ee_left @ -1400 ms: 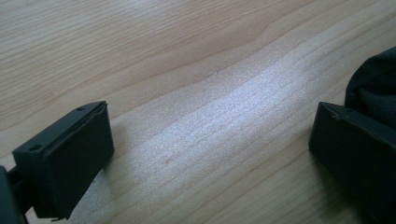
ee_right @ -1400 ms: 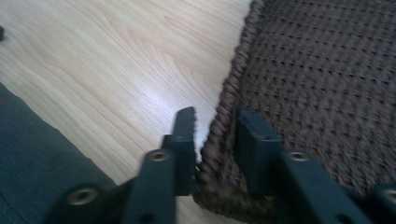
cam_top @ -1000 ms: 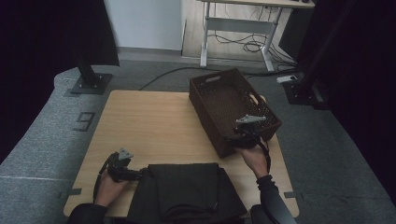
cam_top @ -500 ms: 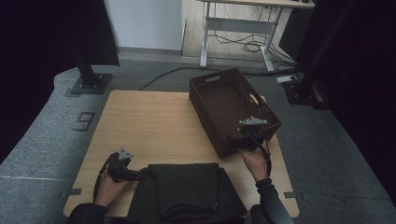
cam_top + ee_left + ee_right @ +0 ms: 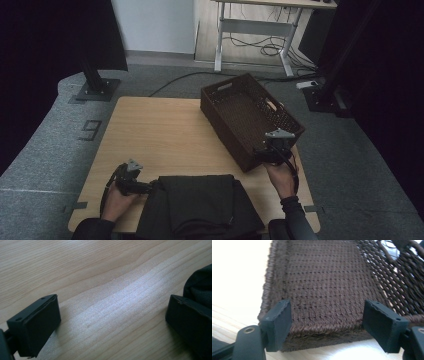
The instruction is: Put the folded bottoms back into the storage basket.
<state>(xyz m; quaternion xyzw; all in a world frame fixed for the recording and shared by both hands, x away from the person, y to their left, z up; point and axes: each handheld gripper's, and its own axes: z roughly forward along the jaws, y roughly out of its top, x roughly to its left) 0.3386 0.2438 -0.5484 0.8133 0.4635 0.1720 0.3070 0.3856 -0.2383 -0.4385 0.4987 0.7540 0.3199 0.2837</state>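
On table, basket lying diagonally, lengthwise away

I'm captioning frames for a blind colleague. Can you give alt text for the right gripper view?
The right gripper has its two black jaws open at the near end of a dark brown woven basket, which has nothing in it. The basket sits on a pale wooden table.

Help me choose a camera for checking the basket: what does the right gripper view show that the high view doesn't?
Right gripper view: the weave of the basket's floor close up, framed by open jaws. High view: the whole wooden table, the folded dark cloth, the left gripper at its edge, and the right gripper. Both share the basket's near end.
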